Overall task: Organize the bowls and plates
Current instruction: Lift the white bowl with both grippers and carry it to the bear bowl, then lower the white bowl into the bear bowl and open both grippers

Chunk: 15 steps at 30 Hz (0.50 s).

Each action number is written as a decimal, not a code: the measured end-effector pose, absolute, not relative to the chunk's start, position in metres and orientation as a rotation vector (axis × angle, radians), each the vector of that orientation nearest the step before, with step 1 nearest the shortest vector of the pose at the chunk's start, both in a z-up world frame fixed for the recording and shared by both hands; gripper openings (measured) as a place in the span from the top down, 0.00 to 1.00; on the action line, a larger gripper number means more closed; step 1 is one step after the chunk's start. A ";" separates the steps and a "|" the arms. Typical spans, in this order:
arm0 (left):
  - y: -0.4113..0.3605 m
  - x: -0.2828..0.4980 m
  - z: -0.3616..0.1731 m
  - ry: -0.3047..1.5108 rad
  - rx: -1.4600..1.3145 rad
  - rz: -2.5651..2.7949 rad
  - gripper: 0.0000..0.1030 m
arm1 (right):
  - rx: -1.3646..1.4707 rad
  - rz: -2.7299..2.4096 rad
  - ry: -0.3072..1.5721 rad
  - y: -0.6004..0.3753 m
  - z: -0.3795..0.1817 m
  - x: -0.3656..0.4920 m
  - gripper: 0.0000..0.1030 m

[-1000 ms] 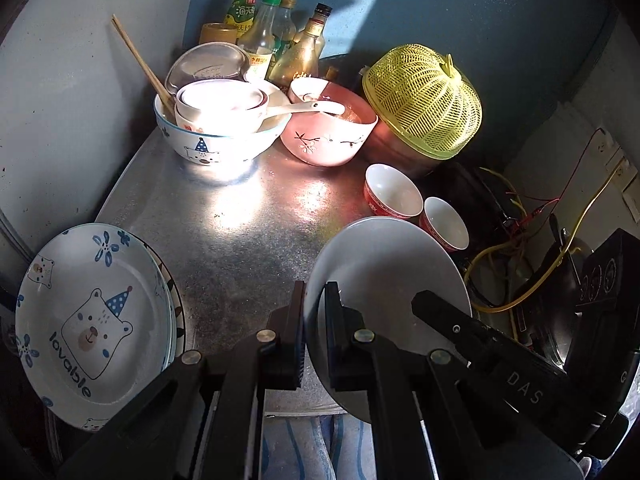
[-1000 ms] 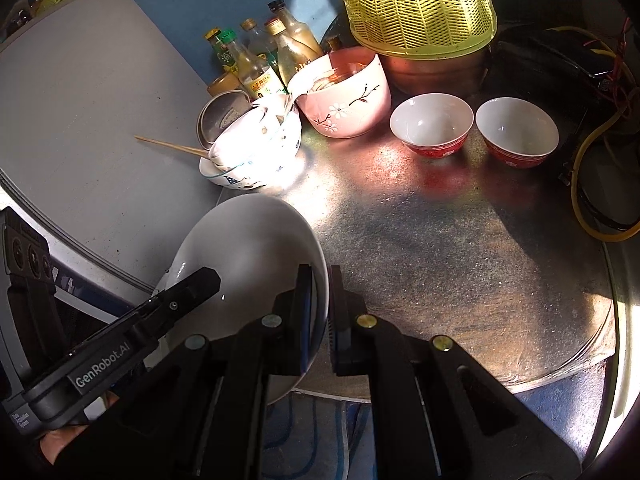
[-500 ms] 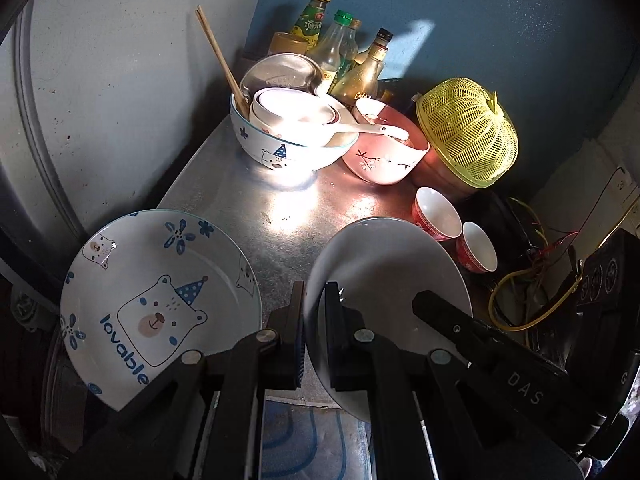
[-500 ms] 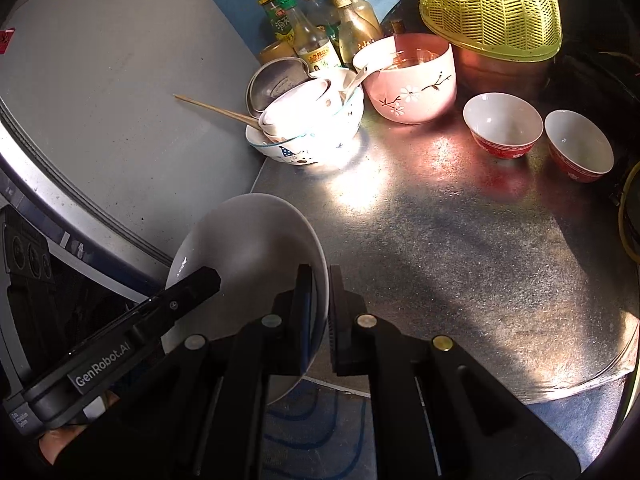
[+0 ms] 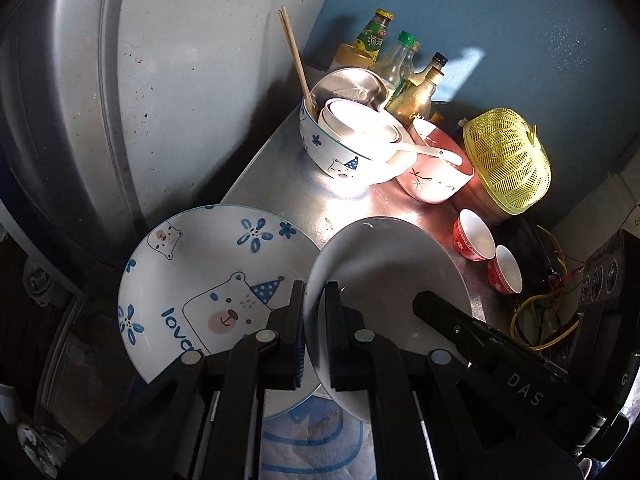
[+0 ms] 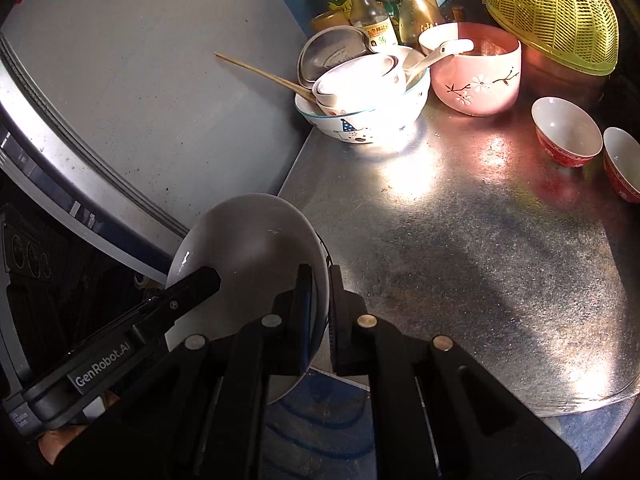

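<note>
Left wrist view: since the earlier frame, the bear plate (image 5: 208,280) has come nearer. Left gripper (image 5: 314,332), angled downward, clamps the white plate (image 5: 384,276) rim.

Right wrist view: right gripper (image 6: 318,312) clamps the opposite rim above the metal table (image 6: 460,240) edge. Bear bowl (image 6: 360,116) holds stacked bowls and chopsticks (image 6: 260,72).

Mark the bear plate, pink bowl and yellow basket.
bear plate (image 5: 224,280), left wrist view, bear drawing at its centre
pink bowl (image 6: 478,88), right wrist view, outer wall
yellow basket (image 6: 554,16), right wrist view, mesh dome
</note>
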<state>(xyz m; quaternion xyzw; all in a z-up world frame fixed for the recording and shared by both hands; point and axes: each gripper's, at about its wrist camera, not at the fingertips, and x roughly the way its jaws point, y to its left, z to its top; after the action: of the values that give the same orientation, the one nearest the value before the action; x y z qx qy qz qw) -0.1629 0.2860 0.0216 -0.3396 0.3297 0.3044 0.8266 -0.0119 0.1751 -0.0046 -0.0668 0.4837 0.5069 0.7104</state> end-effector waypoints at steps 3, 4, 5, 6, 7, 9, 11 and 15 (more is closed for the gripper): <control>0.294 -0.173 0.015 0.704 -0.739 0.672 0.94 | -0.174 1.141 1.083 0.188 -0.009 -0.020 0.92; 0.298 -0.177 0.013 0.706 -0.746 0.681 0.94 | -0.184 1.147 1.087 0.192 -0.012 -0.023 0.92; 0.301 -0.181 0.010 0.709 -0.753 0.689 0.94 | -0.193 1.154 1.093 0.197 -0.014 -0.026 0.92; 0.304 -0.184 0.007 0.712 -0.760 0.697 0.94 | -0.203 1.160 1.099 0.201 -0.016 -0.029 0.92; 0.307 -0.188 0.004 0.717 -0.766 0.705 0.94 | -0.215 1.166 1.105 0.206 -0.019 -0.032 0.92; 0.312 -0.195 -0.002 0.729 -0.783 0.719 0.94 | -0.241 1.176 1.119 0.215 -0.026 -0.038 0.92; 0.316 -0.201 -0.009 0.742 -0.797 0.731 0.94 | -0.268 1.183 1.136 0.222 -0.033 -0.044 0.92; 0.323 -0.210 -0.020 0.763 -0.820 0.747 0.94 | -0.311 1.197 1.164 0.235 -0.045 -0.054 0.92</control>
<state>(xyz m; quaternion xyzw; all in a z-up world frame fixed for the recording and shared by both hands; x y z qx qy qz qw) -0.2103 0.3228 -0.0204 -0.3796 0.3535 0.3461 0.7818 -0.0537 0.2350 -0.0453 -0.1375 0.5144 0.5291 0.6607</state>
